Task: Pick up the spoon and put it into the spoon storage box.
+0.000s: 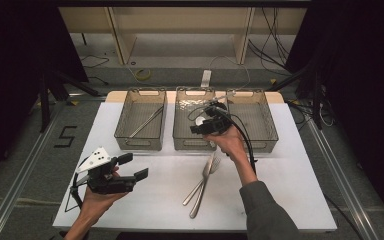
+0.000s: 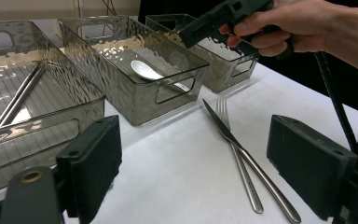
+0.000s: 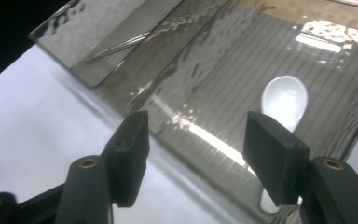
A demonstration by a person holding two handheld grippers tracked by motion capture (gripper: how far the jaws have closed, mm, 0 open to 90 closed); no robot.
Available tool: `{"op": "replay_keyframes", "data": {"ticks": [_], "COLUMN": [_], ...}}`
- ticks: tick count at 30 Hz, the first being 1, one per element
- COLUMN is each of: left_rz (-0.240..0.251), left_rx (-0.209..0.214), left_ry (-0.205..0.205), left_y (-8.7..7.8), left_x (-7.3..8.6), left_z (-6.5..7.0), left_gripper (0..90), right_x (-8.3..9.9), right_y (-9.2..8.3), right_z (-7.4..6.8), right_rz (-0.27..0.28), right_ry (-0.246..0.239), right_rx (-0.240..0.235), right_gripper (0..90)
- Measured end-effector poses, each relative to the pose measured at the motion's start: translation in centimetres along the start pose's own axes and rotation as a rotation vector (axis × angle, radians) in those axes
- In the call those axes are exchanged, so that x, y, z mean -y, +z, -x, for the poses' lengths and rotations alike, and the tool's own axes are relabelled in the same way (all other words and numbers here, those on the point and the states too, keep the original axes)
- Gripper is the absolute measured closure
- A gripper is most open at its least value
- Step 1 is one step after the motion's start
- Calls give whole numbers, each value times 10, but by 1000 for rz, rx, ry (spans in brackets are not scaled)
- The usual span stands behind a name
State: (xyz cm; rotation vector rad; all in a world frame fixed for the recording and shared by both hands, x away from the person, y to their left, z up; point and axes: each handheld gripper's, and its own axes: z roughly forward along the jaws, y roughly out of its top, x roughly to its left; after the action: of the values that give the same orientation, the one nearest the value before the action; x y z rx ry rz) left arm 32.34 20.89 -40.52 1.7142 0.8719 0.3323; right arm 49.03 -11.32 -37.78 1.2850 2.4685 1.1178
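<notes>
White table [image 1: 290,200]: spoon [image 3: 284,100] seen in middle bin [image 1: 180,142]; right gripper [image 3: 196,158] jaws spread, empty; left gripper [image 2: 196,168] jaws spread, nothing between.

white spoon [image 3: 285,100], smoky ribbed bin [image 3: 214,60]

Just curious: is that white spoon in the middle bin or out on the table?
In: the white spoon lies on the floor of the middle bin.

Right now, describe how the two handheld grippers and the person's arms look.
Both grippers are black with two blocky, flat-padded jaws. The left gripper carries a grey three-cornered plate with dark dots; the right gripper trails a black cable. The right arm wears a grey sleeve.
</notes>
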Motion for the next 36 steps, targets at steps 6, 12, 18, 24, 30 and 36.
{"op": "replay_keyframes", "data": {"ticks": [6, 12, 18, 24, 30, 36], "left_rz": [3, 8, 8, 5, 9, 5], "left_rx": [0, -1, -2, -6, -7, -5], "left_ry": [2, 0, 0, 5, 3, 5], "left_y": [0, 0, -1, -1, -1, 0], "left_x": [0, 0, 0, 0, 0, 0], "left_z": [0, 0, 0, 0, 0, -1], "left_gripper": [175, 175, 175, 175, 175, 176], "right_x": [22, 38, 53, 74, 90, 98], "right_y": [-7, -11, -16, -14, -7, -1], "right_z": [-16, -29, -44, -51, -54, -61], "right_rz": [19, 23, 26, 16, 0, -20], "right_ry": [-47, -80, -111, -132, -133, -144], "right_rx": [-53, -55, -94, -99, -126, -140], "right_gripper": [377, 359, 347, 343, 347, 354]}}
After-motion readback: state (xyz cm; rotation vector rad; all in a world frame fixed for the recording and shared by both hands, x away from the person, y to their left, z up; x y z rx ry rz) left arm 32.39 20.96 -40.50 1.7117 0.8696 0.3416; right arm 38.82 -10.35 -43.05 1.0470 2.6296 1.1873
